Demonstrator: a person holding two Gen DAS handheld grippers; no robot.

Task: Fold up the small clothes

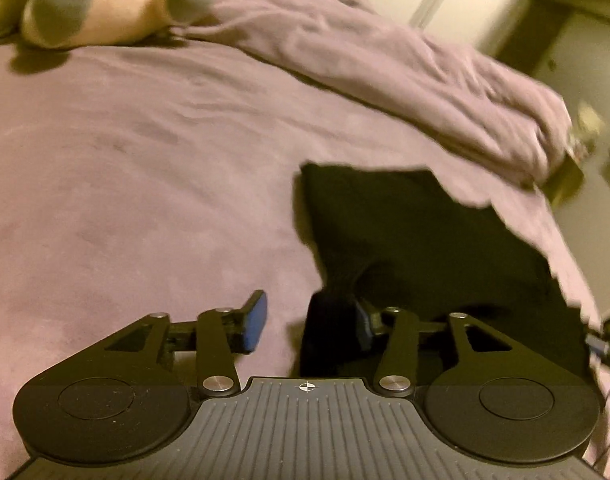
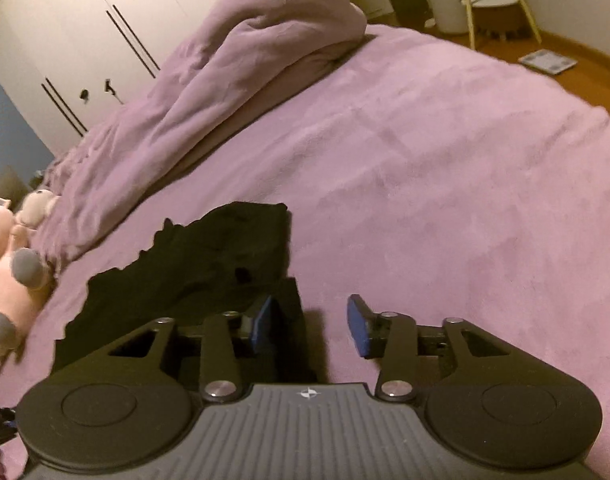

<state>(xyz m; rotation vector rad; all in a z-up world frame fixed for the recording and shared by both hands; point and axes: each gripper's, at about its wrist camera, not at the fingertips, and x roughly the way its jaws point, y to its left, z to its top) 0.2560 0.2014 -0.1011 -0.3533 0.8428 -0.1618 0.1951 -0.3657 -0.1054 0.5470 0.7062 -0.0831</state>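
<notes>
Black garment (image 1: 405, 240) spread on a purple bedspread (image 1: 145, 180). Left gripper (image 1: 309, 320) and right gripper (image 2: 311, 318) each parted, a garment corner between unpressing pads. No legible writing.

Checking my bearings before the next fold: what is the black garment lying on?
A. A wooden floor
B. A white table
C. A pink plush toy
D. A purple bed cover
D: the black garment lies spread on the purple bed cover, with the pink plush toy lying apart from it and the wooden floor visible only beyond the bed's edge.
</notes>
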